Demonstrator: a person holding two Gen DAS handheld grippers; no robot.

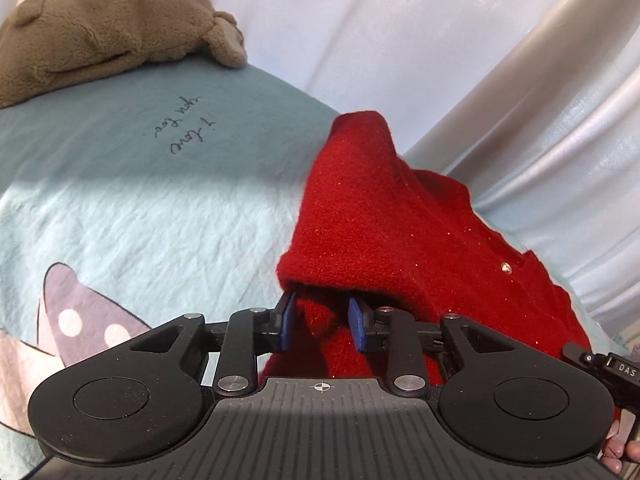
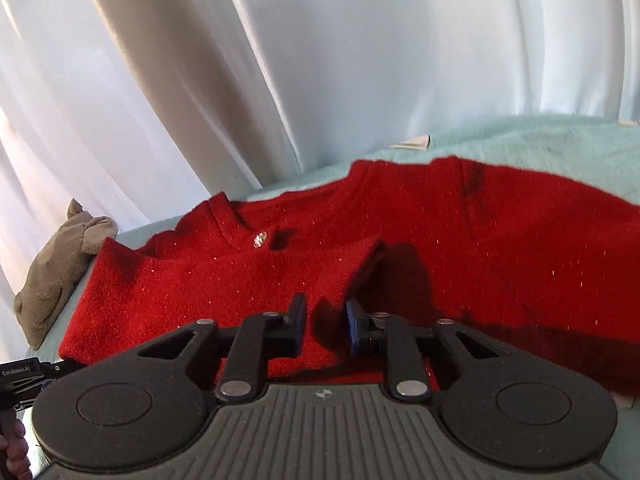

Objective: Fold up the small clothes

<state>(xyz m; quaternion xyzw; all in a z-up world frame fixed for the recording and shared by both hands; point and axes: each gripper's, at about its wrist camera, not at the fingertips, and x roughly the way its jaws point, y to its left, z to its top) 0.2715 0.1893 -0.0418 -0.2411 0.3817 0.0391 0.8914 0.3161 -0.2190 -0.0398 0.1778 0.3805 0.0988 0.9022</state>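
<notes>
A small red knit cardigan (image 1: 384,216) with a shiny button (image 1: 506,267) lies on a light blue bedsheet (image 1: 140,208). My left gripper (image 1: 322,322) has its blue-padded fingers (image 1: 357,326) closed on a fold of the red fabric, and a sleeve or edge drapes over the fingertips. In the right wrist view the cardigan (image 2: 500,240) spreads across the sheet, button (image 2: 260,239) at centre left. My right gripper (image 2: 326,322) has red fabric bunched between its fingers, which stand a little apart.
A brown plush toy (image 1: 108,36) lies on the bed at the far left, also in the right wrist view (image 2: 56,268). White curtains (image 2: 280,60) hang behind the bed. The sheet has a printed text (image 1: 186,128) and a spotted shape (image 1: 80,320).
</notes>
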